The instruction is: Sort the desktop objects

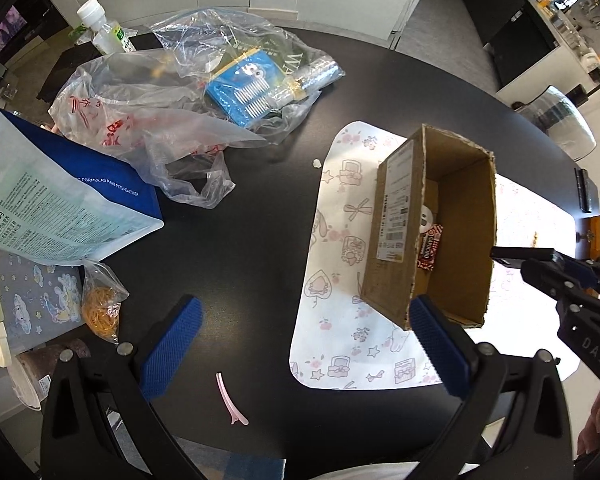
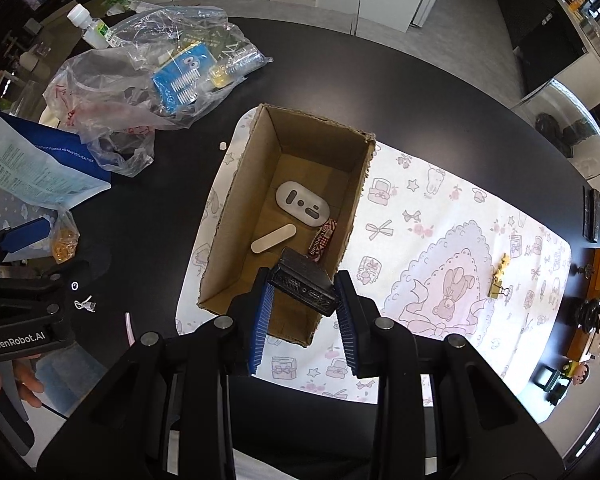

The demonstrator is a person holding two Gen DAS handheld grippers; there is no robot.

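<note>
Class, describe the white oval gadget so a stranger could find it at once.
Find the open cardboard box on the patterned mat. On its floor lies the white oval gadget, beside a wooden stick and red sachet; only it has dark slots.

Cardboard box (image 2: 236, 184) on patterned mat (image 2: 440, 240)

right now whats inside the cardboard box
Inside the cardboard box: a white oval device, a pale flat stick and a red cappuccino sachet. The black block held in the right gripper covers the near part of the floor.
</note>
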